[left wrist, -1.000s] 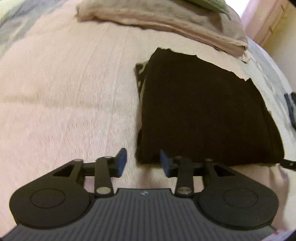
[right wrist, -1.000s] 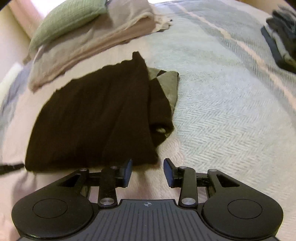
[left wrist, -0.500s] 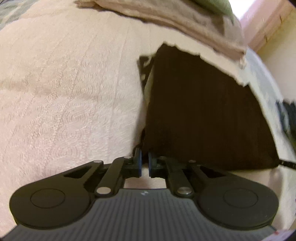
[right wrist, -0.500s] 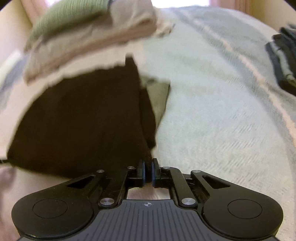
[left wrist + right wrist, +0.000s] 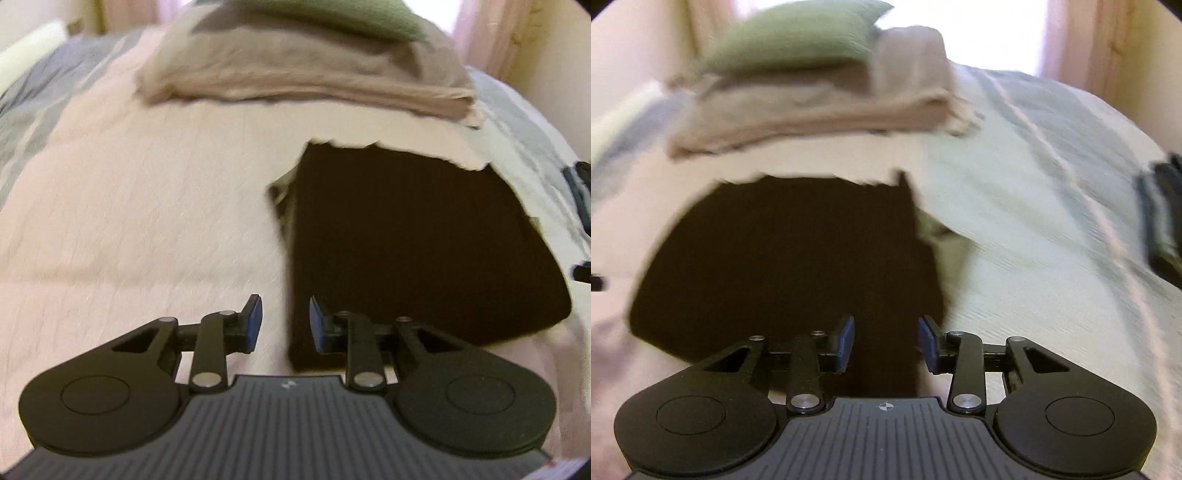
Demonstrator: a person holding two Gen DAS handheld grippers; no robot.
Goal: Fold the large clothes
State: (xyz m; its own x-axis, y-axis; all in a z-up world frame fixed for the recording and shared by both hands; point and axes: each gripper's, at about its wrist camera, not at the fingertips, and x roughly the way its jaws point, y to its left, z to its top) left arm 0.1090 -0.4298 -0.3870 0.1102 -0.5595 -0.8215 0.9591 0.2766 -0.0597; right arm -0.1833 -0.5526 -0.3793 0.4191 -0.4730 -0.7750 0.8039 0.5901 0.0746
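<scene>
blurred dark garment hides a paler layer.

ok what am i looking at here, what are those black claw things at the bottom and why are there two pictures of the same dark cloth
The black claws are hand-held grippers: a person holds one in each hand, and each carries a wide-angle camera looking forward along its two fingers. One picture comes from the left gripper, the other from the right gripper, so you see one bed from two sides.

On the bedspread lies a dark folded garment, with a bit of olive fabric poking out at its edge. Further back is a folded beige blanket with a green cushion on top.

Nothing is held. Both sets of jaws are opening, with nothing clamped between the blue pads.
</scene>
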